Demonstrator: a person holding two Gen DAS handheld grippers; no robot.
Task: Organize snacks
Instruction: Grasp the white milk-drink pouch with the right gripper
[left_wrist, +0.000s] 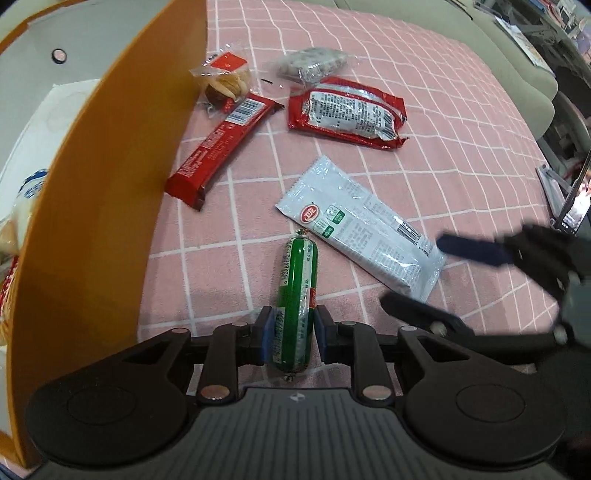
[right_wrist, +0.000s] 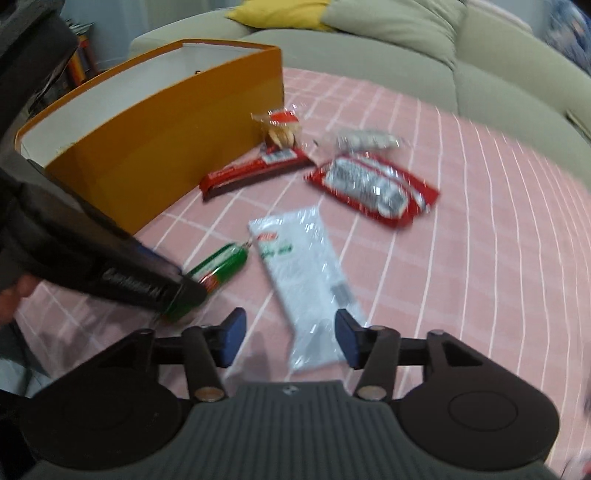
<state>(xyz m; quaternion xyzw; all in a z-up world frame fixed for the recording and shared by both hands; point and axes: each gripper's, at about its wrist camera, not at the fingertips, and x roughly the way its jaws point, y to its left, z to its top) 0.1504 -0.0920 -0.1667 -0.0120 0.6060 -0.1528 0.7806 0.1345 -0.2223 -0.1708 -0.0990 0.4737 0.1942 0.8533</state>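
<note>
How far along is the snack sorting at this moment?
Done: a few packets already lie in the orange box. In hand: left hand-held gripper straddles the green sausage; right hand-held gripper open over the white packet. Left: red bar, red pouch, two clear bags.

Pink checked cloth (right_wrist: 461, 221) before a grey-green sofa (right_wrist: 406, 55).
</note>
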